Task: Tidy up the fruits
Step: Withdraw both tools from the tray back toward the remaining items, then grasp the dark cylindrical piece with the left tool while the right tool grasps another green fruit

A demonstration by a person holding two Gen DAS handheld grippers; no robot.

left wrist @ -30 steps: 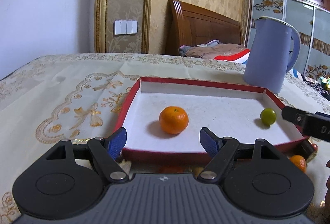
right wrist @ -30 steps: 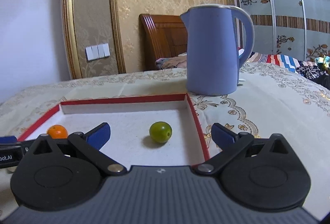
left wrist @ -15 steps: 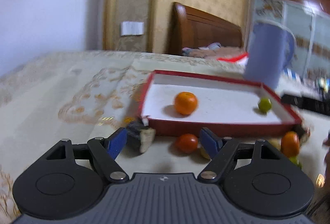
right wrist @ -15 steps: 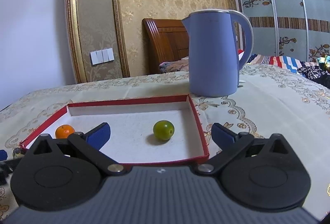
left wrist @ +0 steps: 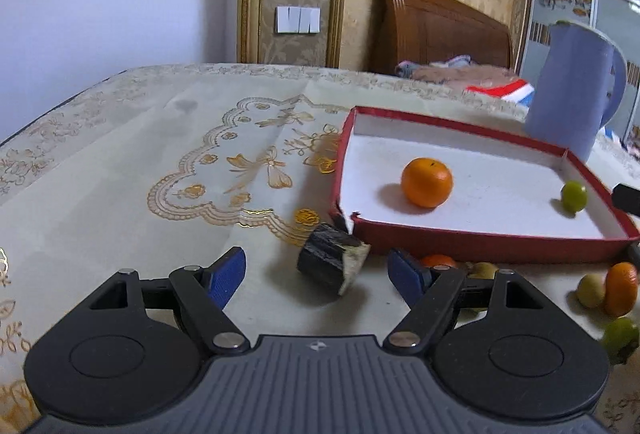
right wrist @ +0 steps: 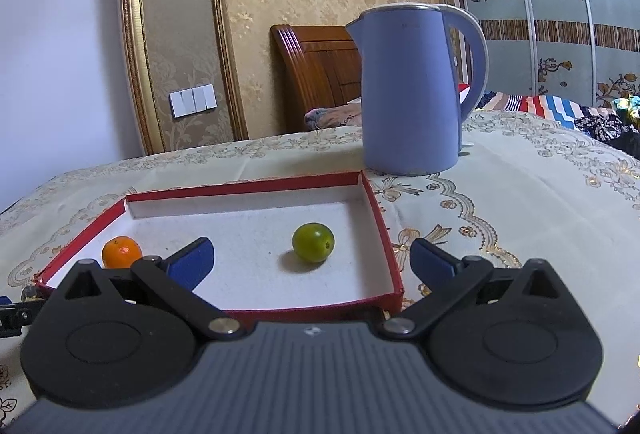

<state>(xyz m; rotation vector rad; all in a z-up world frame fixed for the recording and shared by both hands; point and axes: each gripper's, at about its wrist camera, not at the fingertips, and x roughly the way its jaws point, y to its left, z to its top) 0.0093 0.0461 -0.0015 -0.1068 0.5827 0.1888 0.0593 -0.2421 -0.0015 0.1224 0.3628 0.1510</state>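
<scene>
A: Fruit first. Where does it sit?

B: Two pieces are in the red tray (left wrist: 472, 242): a mandarin (left wrist: 426, 182) near its middle-left, a green fruit (left wrist: 573, 196) by the right wall. Loose ones lie on the tablecloth (left wrist: 120, 170) in front of the tray: an orange-red piece (left wrist: 438, 260) and a yellowish one (left wrist: 484, 268) half hidden behind the left gripper's right finger, then a pale one (left wrist: 591, 290), an orange one (left wrist: 621, 288) and a green one (left wrist: 620, 334) at the right edge.

A: Step in hand?

B: Judging by the layout, fetching the next loose fruit. The left gripper (left wrist: 318, 272) hangs low over the cloth, jaws well apart, nothing gripped. A dark chunk with a pale cut face (left wrist: 332, 266) lies just ahead between the fingers, touched by neither; I can't say what it is.

A: Right side?

B: The right gripper (right wrist: 312, 260) is also wide open and empty, poised at the tray's near edge with the green fruit ahead of it.

A: Next move?

B: Probably straddle one loose piece, close gently since round fruit rolls, then lift clear of the tray wall.

A: Any writing?

B: None legible. The blue kettle (right wrist: 412, 90) bears a faint mark, too small to read. A small emblem sits on each gripper body, no text.
</scene>
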